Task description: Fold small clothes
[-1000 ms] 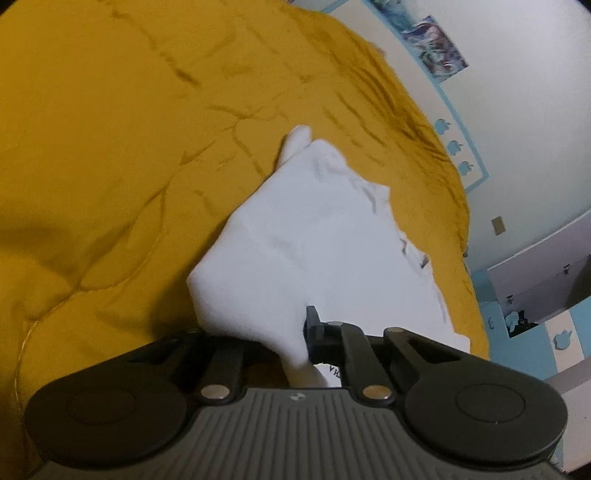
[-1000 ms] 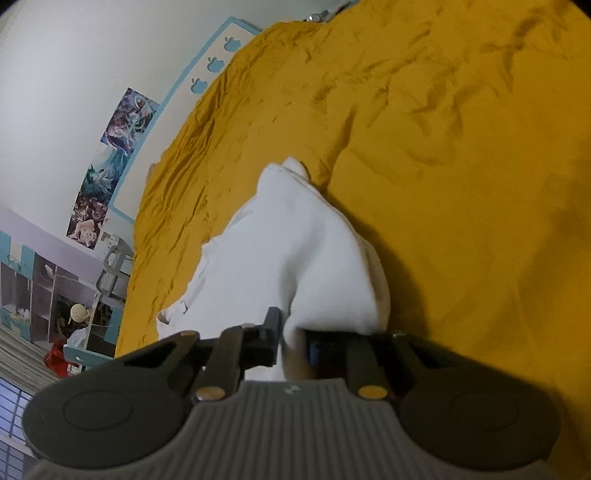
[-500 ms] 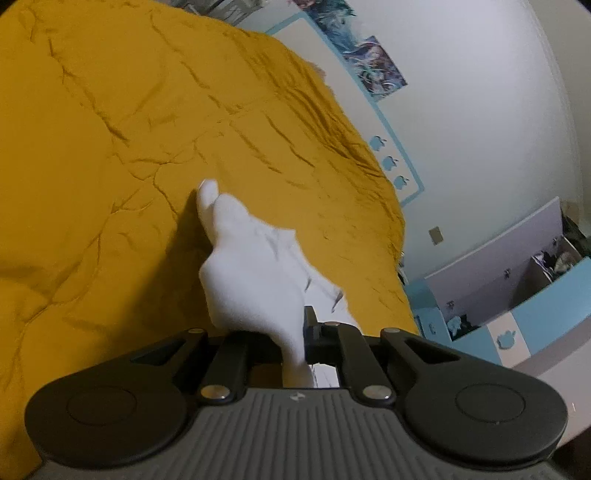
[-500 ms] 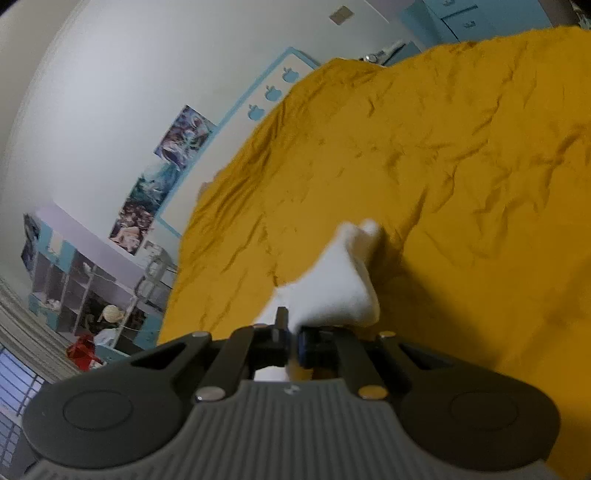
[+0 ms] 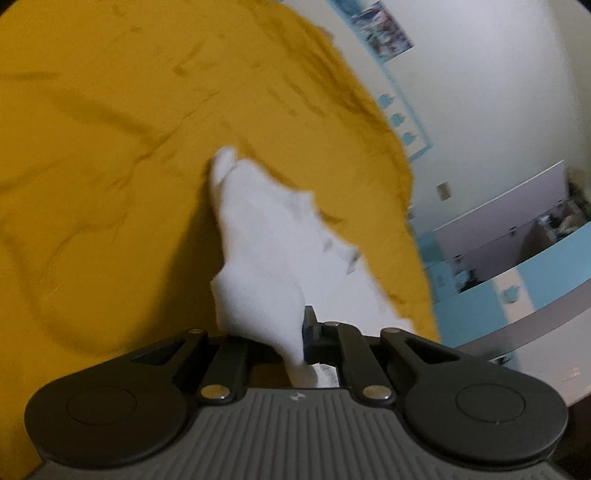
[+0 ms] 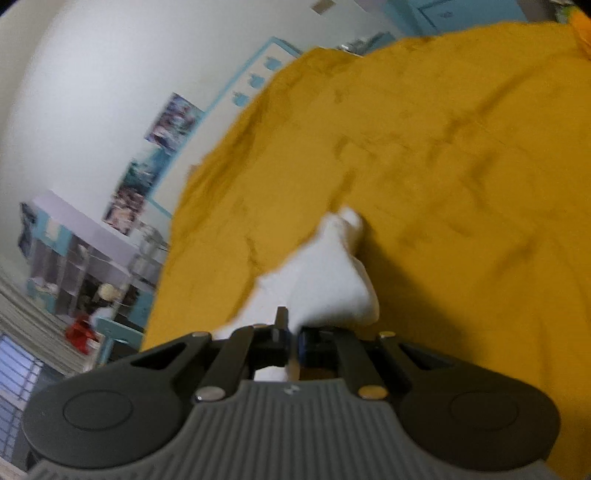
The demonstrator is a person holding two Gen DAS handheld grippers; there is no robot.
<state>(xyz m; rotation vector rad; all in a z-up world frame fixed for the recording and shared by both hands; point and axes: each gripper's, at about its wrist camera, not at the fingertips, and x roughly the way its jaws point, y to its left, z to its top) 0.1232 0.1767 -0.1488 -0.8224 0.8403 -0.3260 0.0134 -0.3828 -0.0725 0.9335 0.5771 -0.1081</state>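
A small white garment (image 5: 269, 236) hangs bunched over the mustard-yellow bedspread (image 5: 110, 155). My left gripper (image 5: 295, 339) is shut on one edge of it, and cloth covers the left finger. In the right wrist view the same white garment (image 6: 325, 280) stretches away from my right gripper (image 6: 291, 339), which is shut on another edge. Its far tip (image 6: 349, 218) still touches the bedspread (image 6: 461, 184). Both pictures are blurred by motion.
The bed's far edge meets a white wall with posters (image 5: 384, 33) and a blue apple-pattern border (image 6: 255, 77). Blue-and-white cabinets (image 5: 517, 251) stand past the bed in the left wrist view. Shelves with a red object (image 6: 79, 332) stand at the left in the right wrist view.
The garment lay spread on the bed a second ago; both grippers have lifted and drawn it back, so it now hangs gathered with only its far end on the cover.
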